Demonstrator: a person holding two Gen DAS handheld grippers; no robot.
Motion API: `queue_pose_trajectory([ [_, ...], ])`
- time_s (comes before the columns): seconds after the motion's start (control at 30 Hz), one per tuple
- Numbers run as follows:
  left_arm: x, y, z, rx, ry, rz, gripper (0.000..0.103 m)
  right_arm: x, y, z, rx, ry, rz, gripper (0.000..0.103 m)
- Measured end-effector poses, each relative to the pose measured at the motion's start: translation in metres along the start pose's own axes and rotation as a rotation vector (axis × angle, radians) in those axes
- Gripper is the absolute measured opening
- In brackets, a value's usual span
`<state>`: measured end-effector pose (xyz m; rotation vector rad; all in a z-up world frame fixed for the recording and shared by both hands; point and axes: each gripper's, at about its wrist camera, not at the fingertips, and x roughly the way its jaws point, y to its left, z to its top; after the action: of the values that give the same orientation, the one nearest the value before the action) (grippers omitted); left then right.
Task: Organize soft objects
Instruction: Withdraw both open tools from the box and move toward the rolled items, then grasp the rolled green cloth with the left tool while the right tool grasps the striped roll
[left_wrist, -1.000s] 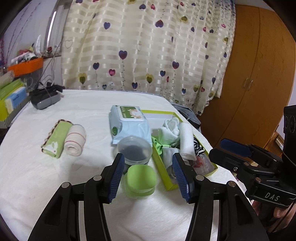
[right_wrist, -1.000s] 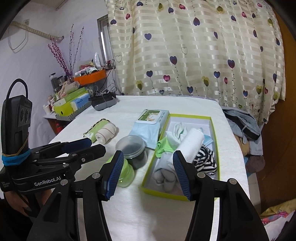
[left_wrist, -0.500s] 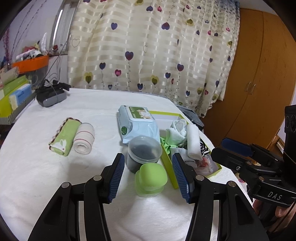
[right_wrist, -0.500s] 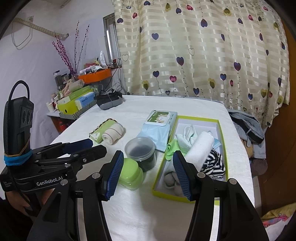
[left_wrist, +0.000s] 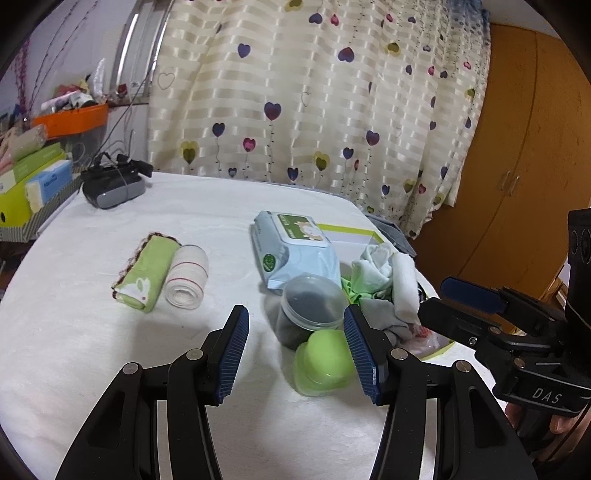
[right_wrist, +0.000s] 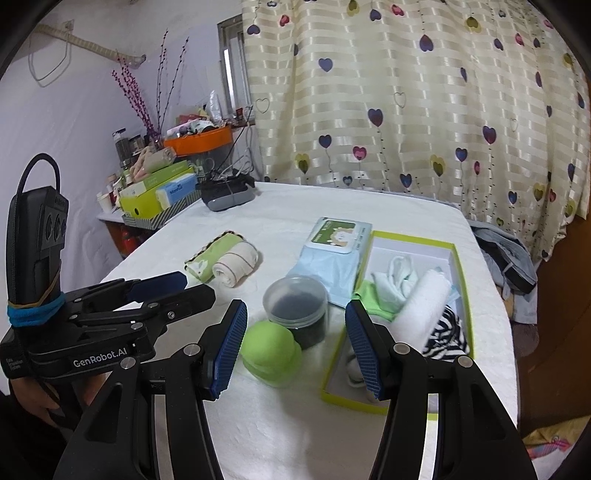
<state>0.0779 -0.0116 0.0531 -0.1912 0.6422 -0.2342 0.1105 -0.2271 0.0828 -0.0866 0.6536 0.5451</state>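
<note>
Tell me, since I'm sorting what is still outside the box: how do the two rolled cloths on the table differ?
The green roll is light green with a dark scalloped edge and a white rabbit print; the cream roll is off-white with thin red stripes. The green roll looks flatter and longer, the cream roll rounder and shorter. The green roll lies farther from the green box. Both lie side by side, touching, on the white table.

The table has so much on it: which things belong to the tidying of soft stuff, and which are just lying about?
For the job: green towel roll, white striped roll, green box holding rolled cloths.

Lying about: wipes pack, clear jar, green lidded container, headset.
</note>
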Motion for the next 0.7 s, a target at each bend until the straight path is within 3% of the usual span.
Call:
queue_pose_trajectory([
  [0.7,0.01,0.051,0.009,-0.069,0.005,0.061,0.053,0.039,0.028,0.015,-0.069,0.051,0.048,0.056],
])
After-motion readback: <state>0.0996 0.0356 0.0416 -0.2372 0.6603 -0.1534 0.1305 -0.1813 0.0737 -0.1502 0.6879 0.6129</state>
